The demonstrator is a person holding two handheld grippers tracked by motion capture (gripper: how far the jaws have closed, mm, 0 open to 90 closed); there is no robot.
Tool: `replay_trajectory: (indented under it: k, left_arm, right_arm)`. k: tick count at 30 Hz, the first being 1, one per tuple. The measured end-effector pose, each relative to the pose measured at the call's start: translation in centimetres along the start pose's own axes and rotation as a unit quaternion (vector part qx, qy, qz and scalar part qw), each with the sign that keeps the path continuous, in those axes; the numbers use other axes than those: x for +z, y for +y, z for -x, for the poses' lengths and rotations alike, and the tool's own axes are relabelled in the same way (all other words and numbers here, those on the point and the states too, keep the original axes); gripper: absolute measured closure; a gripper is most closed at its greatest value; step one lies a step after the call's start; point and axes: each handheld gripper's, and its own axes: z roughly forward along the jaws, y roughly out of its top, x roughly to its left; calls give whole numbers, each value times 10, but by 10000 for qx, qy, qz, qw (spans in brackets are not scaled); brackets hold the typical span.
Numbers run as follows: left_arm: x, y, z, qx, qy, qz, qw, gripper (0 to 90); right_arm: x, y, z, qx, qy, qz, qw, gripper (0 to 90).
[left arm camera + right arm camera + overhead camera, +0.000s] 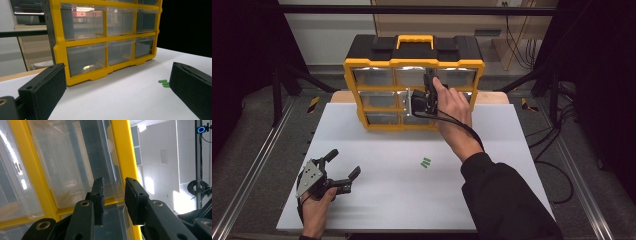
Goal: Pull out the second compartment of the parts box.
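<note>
Reaching into the organizer [414,90] front with right gripper [428,85], jaws narrowed, pinching nothing clearly; left gripper [343,167] resting spread.

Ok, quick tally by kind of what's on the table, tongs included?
Cabinet: 1
Green pegs: 3
Tongs: 2, left tongs and right tongs
Total: 6

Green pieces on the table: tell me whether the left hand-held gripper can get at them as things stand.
Probably yes. The left hand-held gripper is open above the white table, and bare tabletop lies between it and the green pieces. The right hand-held gripper is up at the organizer.
</note>
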Motion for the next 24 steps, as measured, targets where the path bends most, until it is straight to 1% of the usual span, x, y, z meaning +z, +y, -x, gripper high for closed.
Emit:
replay_trajectory:
  k: [3, 8, 9, 10, 12, 13, 24]
  left_arm:
    - [0, 0, 0, -1, -2, 1, 10000, 7]
    - [0, 0, 0, 12, -12, -4, 10000, 7]
    - [0, 0, 0, 13, -11, -4, 10000, 7]
    - [0, 0, 0, 11, -9, -3, 10000, 8]
    - [0, 0, 0, -6, -3, 6, 10000, 7]
    - [0, 0, 0, -9, 1, 11, 10000, 7]
    - [-1, 0, 0, -11, 1, 14, 10000, 7]
  right_arm:
    - [0, 0, -1, -56, -17, -6, 10000, 695]
    - [1, -1, -1, -74, -5, -30, 10000, 696]
    - [1, -1, -1, -63, 4, -72, 10000, 696]
    - [2, -2, -2, -57, -6, -36, 10000, 696]
    - [2, -2, -2, -69, -17, -68, 10000, 696]
    - [2, -2, -2, -59, -26, -21, 10000, 697]
    - [4, -3, -2, -105, -26, -52, 9999, 699]
